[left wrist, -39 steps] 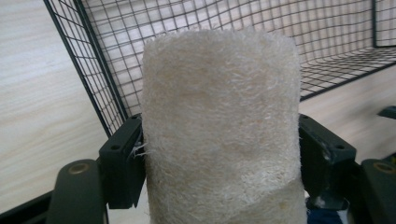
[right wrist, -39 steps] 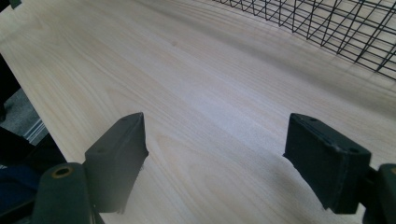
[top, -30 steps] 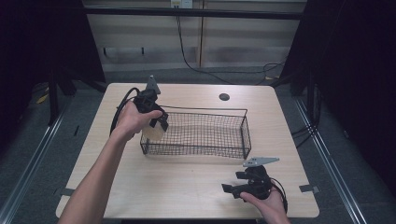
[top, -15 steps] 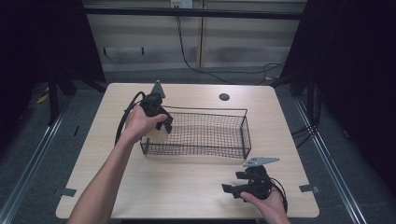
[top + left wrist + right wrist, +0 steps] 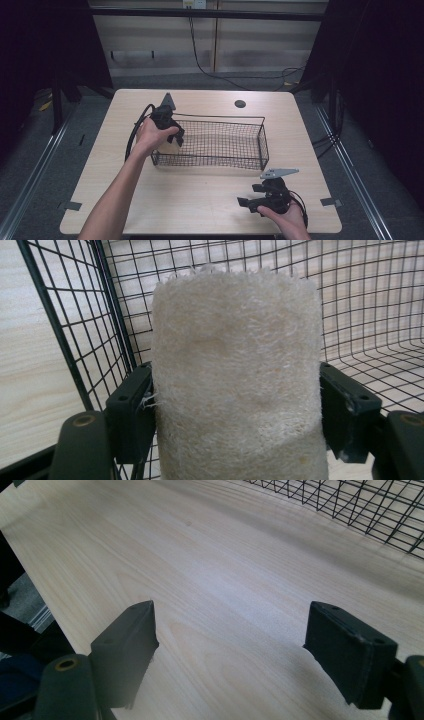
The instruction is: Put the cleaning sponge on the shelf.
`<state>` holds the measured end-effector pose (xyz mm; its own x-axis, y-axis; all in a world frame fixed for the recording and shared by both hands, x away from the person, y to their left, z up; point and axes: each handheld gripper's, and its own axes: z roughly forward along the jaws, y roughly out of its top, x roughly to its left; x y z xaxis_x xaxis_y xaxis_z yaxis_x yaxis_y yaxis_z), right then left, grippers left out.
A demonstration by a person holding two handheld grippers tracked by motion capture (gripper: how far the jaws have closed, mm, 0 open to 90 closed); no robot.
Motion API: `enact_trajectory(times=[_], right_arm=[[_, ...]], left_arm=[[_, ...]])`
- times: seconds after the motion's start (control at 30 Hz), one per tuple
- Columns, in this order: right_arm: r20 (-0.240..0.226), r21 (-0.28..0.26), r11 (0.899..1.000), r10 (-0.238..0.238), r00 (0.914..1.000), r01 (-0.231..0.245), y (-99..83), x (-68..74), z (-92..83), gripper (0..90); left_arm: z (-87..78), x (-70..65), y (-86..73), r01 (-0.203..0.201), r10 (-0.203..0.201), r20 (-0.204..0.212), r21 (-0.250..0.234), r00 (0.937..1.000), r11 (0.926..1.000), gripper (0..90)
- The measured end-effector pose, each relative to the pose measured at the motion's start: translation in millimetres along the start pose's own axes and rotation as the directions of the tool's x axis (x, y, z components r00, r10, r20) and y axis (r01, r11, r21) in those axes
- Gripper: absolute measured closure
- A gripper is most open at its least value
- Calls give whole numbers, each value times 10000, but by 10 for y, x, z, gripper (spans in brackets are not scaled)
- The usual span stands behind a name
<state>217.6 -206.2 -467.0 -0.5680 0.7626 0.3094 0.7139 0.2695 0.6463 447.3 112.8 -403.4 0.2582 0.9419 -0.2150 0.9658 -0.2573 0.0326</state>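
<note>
Left hand-held gripper (image 5: 172,136) sits at the left end of the black wire-mesh basket (image 5: 250,120), on the pale wooden table (image 5: 200,200). Its jaws pinch a cream, rough-fibred loofah-like cylinder (image 5: 235,380), one jaw on each flank. In the left gripper view the cylinder stands upright between the jaws, with mesh walls behind and to both sides, so it looks to be inside the basket's left corner. Whether its base touches the basket floor: cannot tell, hidden.

Right hand-held gripper (image 5: 260,200) lies low near the table's front right edge, well apart from the basket. Jaws spread wide, nothing between them; bare wood grain ahead in the right gripper view (image 5: 230,645), basket mesh (image 5: 350,505) at top right.

Step in hand, as judged: placing the cylinder into the basket, late in the lowering.

Next move calls for: settle the cylinder onto the mesh floor, part the jaws enough to free the fibres, then lift straight up so the jaws clear the nearby wire wall without snagging or tipping the piece.
</note>
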Motion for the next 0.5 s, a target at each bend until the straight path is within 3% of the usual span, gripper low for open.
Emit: enact_trajectory(times=[0.33, 0.5], right_arm=[[-17, 23, 10000, 30, 10000, -30, -1, 3, -5, 200], [-29, 21, 10000, 4, 10000, -4, -1, 7, -5, 200]], left_arm=[[123, 33, -9, 383, -381, -188, 128, 9991, 9992, 275], [133, 31, -5, 348, -343, -190, 237, 9992, 9991, 275]])
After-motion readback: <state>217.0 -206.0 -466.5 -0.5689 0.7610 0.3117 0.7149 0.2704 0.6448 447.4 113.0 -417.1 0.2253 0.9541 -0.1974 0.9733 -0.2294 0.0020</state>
